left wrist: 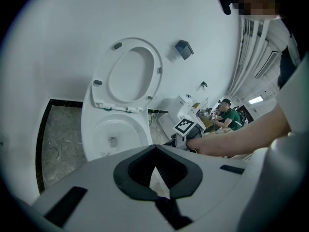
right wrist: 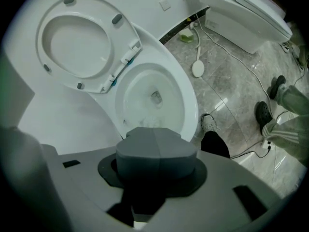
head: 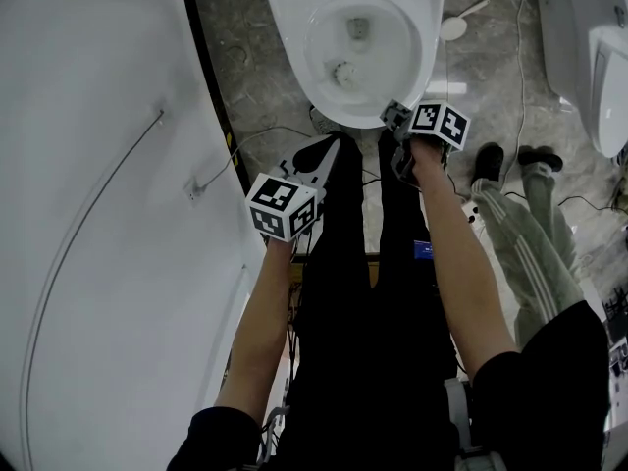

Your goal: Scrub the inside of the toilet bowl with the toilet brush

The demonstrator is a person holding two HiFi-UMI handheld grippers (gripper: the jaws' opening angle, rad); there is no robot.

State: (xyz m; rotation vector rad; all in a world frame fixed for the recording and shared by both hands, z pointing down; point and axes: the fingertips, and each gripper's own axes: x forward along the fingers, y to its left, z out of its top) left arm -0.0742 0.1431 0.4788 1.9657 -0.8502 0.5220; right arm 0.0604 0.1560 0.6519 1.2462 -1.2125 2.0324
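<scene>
The white toilet bowl (head: 295, 37) stands open at the top of the head view, its seat and lid (left wrist: 130, 74) raised. A whitish brush head (head: 343, 71) lies inside the bowl near the drain and shows as blurred bristles (right wrist: 145, 122) just past the right jaws. My right gripper (head: 394, 116) hovers over the bowl's front rim (right wrist: 189, 103). Its grey pads (right wrist: 154, 151) are pressed together, and the brush handle is hidden behind them. My left gripper (head: 329, 157) hangs lower, short of the bowl, jaws apart around nothing (left wrist: 157, 170).
A white curved wall (head: 98, 214) fills the left. A bystander's legs and dark shoes (head: 520, 180) stand at the right near another white fixture (head: 608, 77). Cables and a round white disc (head: 453, 28) lie on the grey marble floor. My black trouser legs (head: 363, 263) are below.
</scene>
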